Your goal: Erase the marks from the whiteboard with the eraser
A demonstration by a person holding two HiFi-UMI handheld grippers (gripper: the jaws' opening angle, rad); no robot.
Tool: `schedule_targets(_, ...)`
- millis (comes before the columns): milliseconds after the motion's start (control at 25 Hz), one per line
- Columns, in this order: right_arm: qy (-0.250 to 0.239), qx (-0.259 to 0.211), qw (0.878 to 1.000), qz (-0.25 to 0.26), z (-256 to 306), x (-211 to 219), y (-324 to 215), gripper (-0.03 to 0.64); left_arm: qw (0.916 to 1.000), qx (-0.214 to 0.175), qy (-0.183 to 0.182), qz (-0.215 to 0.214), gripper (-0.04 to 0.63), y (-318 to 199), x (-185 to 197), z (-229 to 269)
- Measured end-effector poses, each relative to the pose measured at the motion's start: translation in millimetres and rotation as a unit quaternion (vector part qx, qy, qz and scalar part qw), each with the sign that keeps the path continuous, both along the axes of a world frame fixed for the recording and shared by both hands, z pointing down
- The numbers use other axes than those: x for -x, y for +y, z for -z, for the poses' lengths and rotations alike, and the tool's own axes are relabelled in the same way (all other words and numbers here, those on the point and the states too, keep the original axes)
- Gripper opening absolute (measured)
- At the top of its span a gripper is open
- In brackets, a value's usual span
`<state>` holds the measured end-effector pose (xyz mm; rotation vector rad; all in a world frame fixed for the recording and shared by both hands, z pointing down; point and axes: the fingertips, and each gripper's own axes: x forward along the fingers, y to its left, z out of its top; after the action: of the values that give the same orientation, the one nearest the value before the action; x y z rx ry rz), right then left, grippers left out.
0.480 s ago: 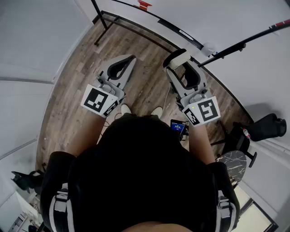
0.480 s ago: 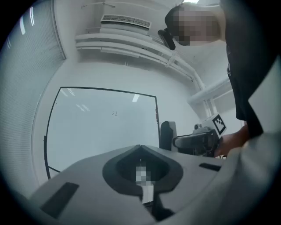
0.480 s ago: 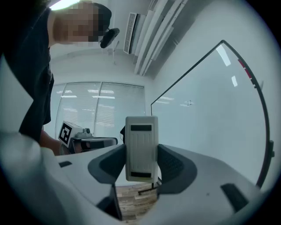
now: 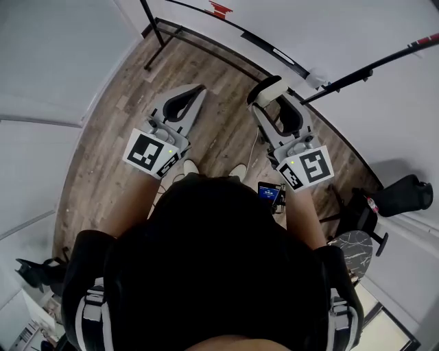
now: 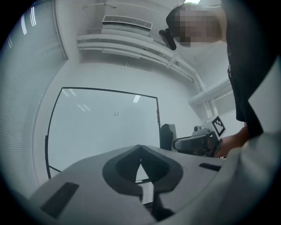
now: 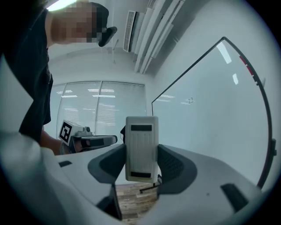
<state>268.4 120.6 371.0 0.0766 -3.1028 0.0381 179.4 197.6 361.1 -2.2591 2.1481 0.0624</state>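
The whiteboard (image 5: 101, 127) stands ahead of me, with a small mark "22" (image 5: 116, 114) near its upper middle; the mark (image 6: 190, 100) also shows in the right gripper view. My right gripper (image 6: 141, 165) is shut on a white eraser (image 6: 141, 147), held upright between the jaws and apart from the board (image 6: 210, 114). In the head view the eraser (image 4: 269, 90) shows at that gripper's tip. My left gripper (image 5: 140, 163) is shut with nothing in it, its tips touching. Both grippers (image 4: 184, 103) point toward the board's lower edge (image 4: 267, 48).
The board's black stand legs (image 4: 156, 34) rest on the wooden floor (image 4: 116, 137). A red marker (image 4: 218, 8) lies on the tray ledge. A black bag (image 4: 405, 194) and a small round marble table (image 4: 353, 248) sit at the right. A blinded window (image 6: 101, 105) lies to the left.
The right gripper with the eraser has shifted slightly to the left. The left gripper has not moved.
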Motion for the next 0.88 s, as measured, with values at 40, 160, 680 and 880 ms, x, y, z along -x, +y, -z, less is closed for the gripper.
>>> schedule_targets(40,0.002,-0.001,1.000,0.001,-0.5,1.9,1.3,0.224,1.0000,-0.004,0.003,-0.003,0.006,2.5,0.6,1.0)
schedule_targets(160,0.005,-0.002,1.000,0.011,-0.8,13.2,12.7,0.224,0.9999,-0.008,0.005,-0.004,0.006,14.5,8.9,1.6)
schedule_targets(680,0.009,-0.043,0.999,0.017,3.7,106.2,79.6,0.224,0.9996,-0.002,0.015,0.024,0.006,80.8,100.0,-6.3)
schedule_targets(880,0.004,-0.041,0.999,0.011,5.0,133.9,94.0,0.224,0.9997,-0.009,0.014,0.017,0.006,91.8,125.2,-2.9)
